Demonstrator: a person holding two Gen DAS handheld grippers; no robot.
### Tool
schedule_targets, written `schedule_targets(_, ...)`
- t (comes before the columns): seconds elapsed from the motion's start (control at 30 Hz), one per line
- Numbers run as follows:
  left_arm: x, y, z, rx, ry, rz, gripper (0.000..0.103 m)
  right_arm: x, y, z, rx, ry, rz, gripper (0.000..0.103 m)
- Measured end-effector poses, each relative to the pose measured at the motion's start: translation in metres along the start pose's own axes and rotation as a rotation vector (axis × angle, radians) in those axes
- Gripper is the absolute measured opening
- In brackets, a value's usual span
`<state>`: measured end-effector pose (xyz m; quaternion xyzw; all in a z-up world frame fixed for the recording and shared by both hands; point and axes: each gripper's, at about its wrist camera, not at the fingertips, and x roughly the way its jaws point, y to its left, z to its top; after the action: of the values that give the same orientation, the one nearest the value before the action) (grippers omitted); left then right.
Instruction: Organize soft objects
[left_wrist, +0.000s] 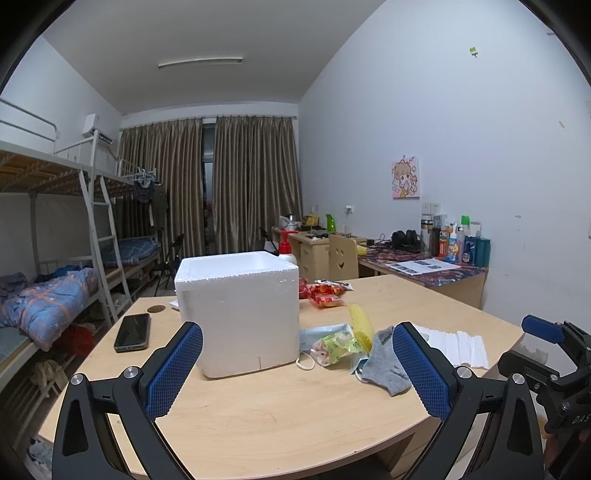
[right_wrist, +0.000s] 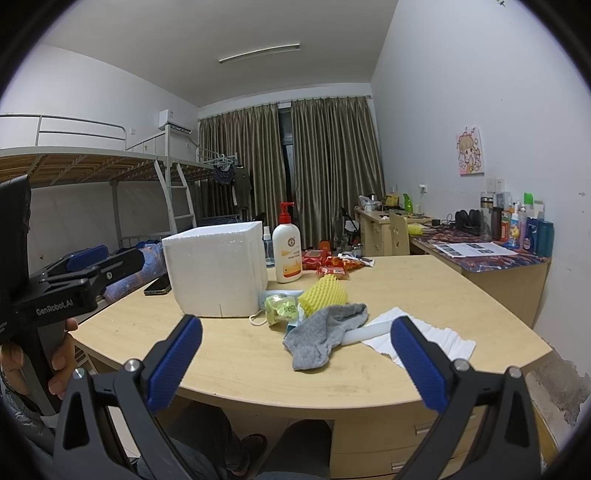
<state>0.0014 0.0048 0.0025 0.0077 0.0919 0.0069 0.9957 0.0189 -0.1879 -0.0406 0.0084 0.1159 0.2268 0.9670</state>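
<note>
Both my grippers, left (left_wrist: 297, 369) and right (right_wrist: 295, 363), hang wide open with nothing in them. Grey sock (right_wrist: 325, 338) lies on the desk (right_wrist: 258, 369), beside the foam box (right_wrist: 216, 273).

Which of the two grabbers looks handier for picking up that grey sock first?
Probably the right gripper: its open jaws frame the grey sock head-on. The left gripper, also open, faces the white foam box, with the sock off to its right.
</note>
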Motion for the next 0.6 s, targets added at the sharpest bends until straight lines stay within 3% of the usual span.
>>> schedule_targets(0.6, -0.0017, 0.0016, -0.0018, -0.001, -0.004, -0.004, 0.103, 0.0003, -0.0004, 0.0005, 0.003, 0.006, -0.001, 0.103)
